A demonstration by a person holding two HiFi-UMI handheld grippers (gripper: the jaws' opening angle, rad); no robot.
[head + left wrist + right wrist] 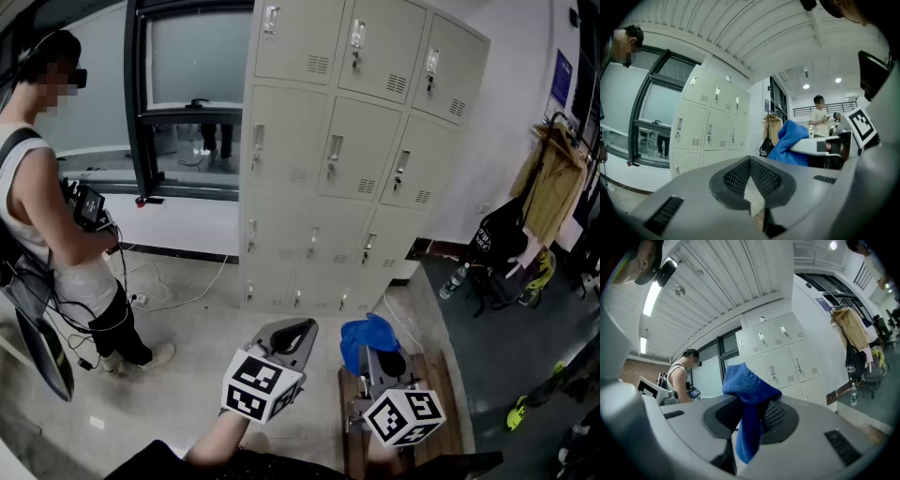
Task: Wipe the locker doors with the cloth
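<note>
Grey metal lockers (347, 159) stand ahead, three columns wide, all doors closed; they also show in the left gripper view (710, 126) and the right gripper view (780, 352). My right gripper (368, 354) is shut on a blue cloth (366, 333), which bunches above its jaws and hangs down between them (747, 394). My left gripper (292, 335) is shut and holds nothing (750, 161); the cloth (790, 140) shows to its right. Both grippers are held low, well short of the lockers.
A person in a white vest (56, 234) stands at the left with a device, cables on the floor around the feet. Behind is a dark-framed window (187, 103). At the right hang coats (553, 183), with a bag and a bottle (453, 279). A wooden board (441, 375) lies below my right gripper.
</note>
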